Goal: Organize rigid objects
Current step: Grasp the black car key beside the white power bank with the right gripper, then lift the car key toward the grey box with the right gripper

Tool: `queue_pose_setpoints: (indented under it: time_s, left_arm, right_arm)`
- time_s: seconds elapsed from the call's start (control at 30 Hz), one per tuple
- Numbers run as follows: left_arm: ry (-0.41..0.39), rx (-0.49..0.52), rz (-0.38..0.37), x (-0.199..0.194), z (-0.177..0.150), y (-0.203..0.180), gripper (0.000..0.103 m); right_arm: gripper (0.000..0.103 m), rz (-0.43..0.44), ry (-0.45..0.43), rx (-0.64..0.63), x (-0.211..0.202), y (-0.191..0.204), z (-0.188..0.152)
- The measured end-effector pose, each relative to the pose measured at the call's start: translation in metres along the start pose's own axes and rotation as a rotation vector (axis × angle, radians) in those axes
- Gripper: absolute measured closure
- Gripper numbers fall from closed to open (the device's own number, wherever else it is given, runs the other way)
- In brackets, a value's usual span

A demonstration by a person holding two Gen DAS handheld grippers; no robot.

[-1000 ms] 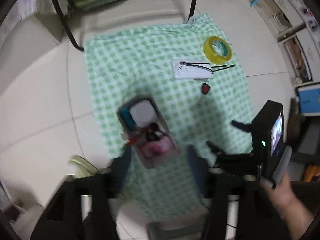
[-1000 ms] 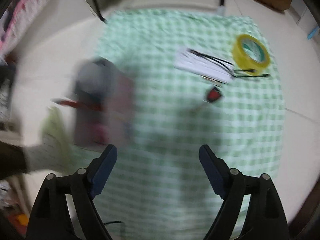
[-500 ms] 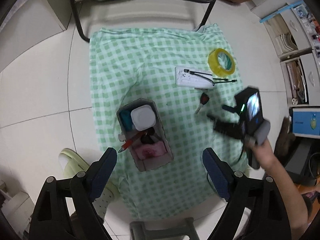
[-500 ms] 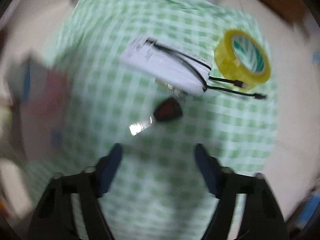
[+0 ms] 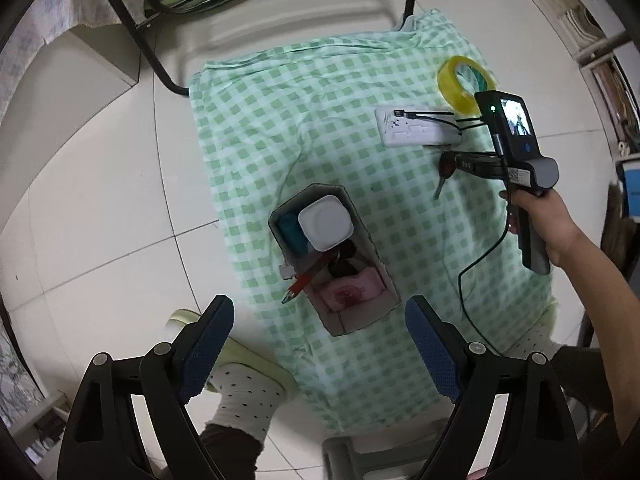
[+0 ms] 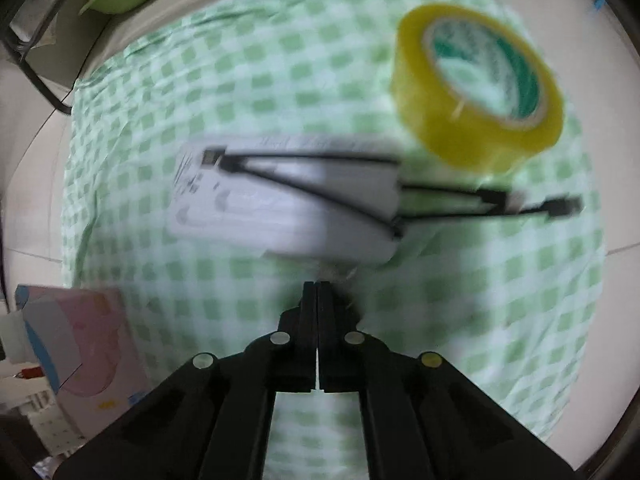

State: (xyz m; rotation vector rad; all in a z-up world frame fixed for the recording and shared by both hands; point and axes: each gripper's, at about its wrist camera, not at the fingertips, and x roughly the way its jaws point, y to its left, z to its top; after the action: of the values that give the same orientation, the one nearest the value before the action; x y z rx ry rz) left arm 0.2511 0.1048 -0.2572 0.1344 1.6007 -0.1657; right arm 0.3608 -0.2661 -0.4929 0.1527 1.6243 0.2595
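Left gripper (image 5: 320,320) hangs over the near edge of the cloth-covered worktop (image 5: 256,128), pointing straight down, jaws spread wide with nothing between them. Just beyond its fingertips, at 12 o'clock, stands the grey organiser box (image 5: 332,264), holding a white square container (image 5: 326,222), a blue item, a red pen (image 5: 306,280) and a pink object (image 5: 352,290).

At 2 o'clock from the box, the right gripper (image 5: 448,162) has just been closing and its jaws now meet. Its tips sit at the red head of the key (image 5: 444,174); whether the key is pinched cannot be told, as the right wrist view is blurred and hides it. A hand (image 5: 540,216) holds this gripper's handle.

Farther, at 12 o'clock from the key, lies the white power strip (image 6: 288,208) with a black cable (image 6: 440,192) across it. Farthest, at 1 o'clock, the yellow tape roll (image 6: 476,92) touches the cable's far end.
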Motion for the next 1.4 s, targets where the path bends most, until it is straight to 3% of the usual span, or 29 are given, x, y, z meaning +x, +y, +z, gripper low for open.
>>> queue_pose_setpoints:
  time_s: [0.1,0.17,0.23,0.3,0.33,0.4,0.63,0.77,0.83,0.9,0.97,1.2,1.33,1.4]
  left_arm:
    - [-0.01,0.003,0.002,-0.003,-0.001,0.001,0.016]
    - [-0.025,0.006,-0.003,-0.008,-0.003,-0.001,0.016]
    - [-0.03,0.015,-0.005,-0.01,-0.006,-0.001,0.016]
    - [-0.032,0.021,-0.006,-0.011,-0.009,-0.001,0.016]
    - [-0.033,0.02,-0.01,-0.012,-0.011,-0.002,0.016]
    - [-0.034,0.028,-0.021,-0.013,-0.014,-0.002,0.016]
    - [0.002,0.022,0.043,-0.002,-0.014,0.008,0.016]
    - [-0.002,0.0,0.031,-0.004,-0.006,0.008,0.016]
    - [-0.014,0.002,0.046,-0.007,-0.002,0.008,0.016]
    - [-0.023,0.005,0.05,-0.008,-0.002,0.007,0.016]
    - [-0.027,0.009,0.048,-0.009,-0.002,0.003,0.016]
    - [-0.038,0.072,0.045,-0.009,-0.008,-0.012,0.016]
    - [-0.039,0.104,-0.004,-0.011,-0.009,-0.021,0.016]
    - [-0.058,0.135,-0.001,-0.014,-0.008,-0.027,0.016]
  right_arm:
    - [0.101,0.05,-0.013,-0.017,-0.015,0.01,-0.013]
    - [0.101,0.034,-0.027,-0.044,-0.029,0.018,-0.019]
    - [0.095,0.004,-0.001,-0.022,-0.033,0.018,-0.022]
    - [0.078,-0.026,0.031,0.003,-0.031,0.011,-0.024]
    - [0.076,-0.048,0.032,0.0,-0.03,0.009,-0.028]
    - [0.076,-0.091,0.039,0.002,-0.025,0.003,-0.028]
    - [0.076,-0.097,0.029,0.111,-0.006,-0.022,-0.012]
    - [0.069,-0.043,0.015,0.188,0.004,-0.039,-0.002]
    - [0.083,-0.05,0.019,0.151,0.005,-0.039,-0.002]
    - [0.094,-0.003,0.058,0.133,0.007,-0.035,-0.003]
    - [0.099,0.015,0.06,0.105,0.0,-0.031,-0.008]
    - [0.099,0.196,0.021,0.015,-0.059,0.002,-0.039]
    - [0.099,0.2,0.019,-0.077,-0.085,0.041,-0.053]
    - [0.099,0.246,0.007,-0.078,-0.099,0.06,-0.054]
